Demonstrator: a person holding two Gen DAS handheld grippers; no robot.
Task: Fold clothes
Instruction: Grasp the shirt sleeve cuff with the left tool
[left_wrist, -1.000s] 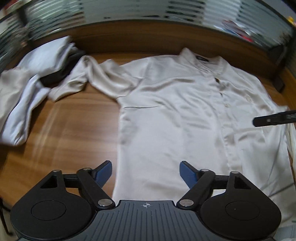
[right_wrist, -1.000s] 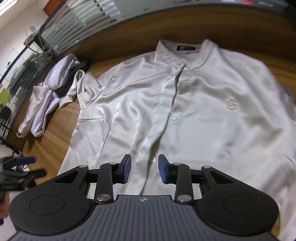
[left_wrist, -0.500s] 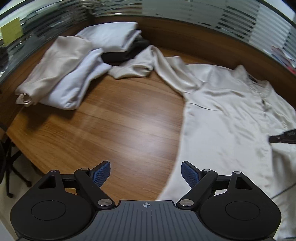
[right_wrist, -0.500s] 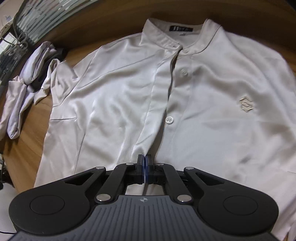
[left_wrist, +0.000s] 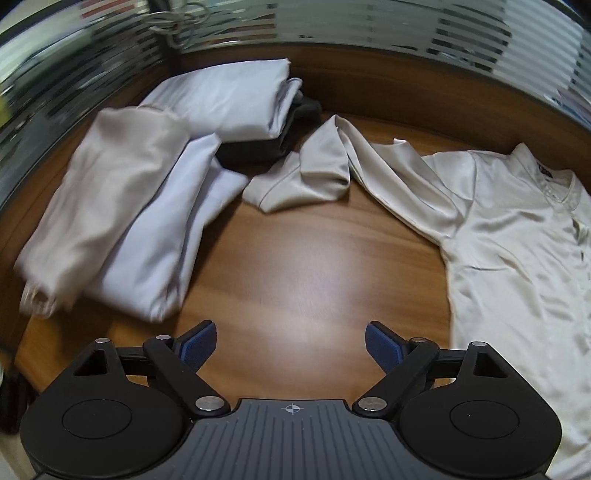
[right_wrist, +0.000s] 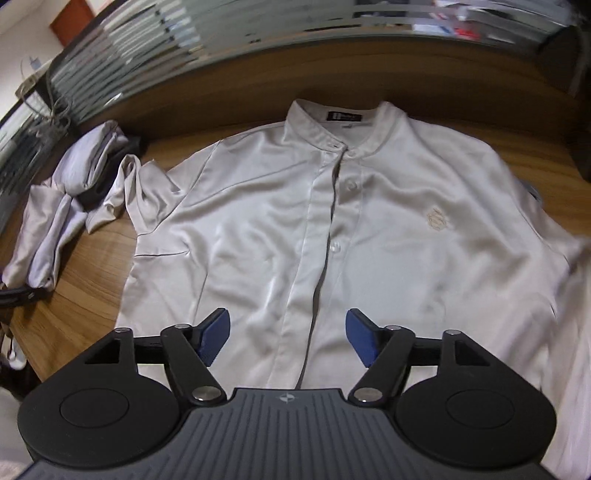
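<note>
Two grippers, left gripper (left_wrist: 291, 341) and right gripper (right_wrist: 287, 341): jaws wide, right newly released; shirt (right_wrist: 332, 221) flat ahead, unfolded.

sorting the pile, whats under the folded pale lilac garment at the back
A dark grey garment lies under the folded pale lilac garment; only its edge shows. The rest, and anything beneath, is covered.

One shirt (right_wrist: 295, 229) laid flat, three pale folded garments (left_wrist: 122, 221) beside it, one dark garment (left_wrist: 266, 147), one wooden table (left_wrist: 295, 266), two grippers (left_wrist: 290, 343), (right_wrist: 288, 336).
</note>
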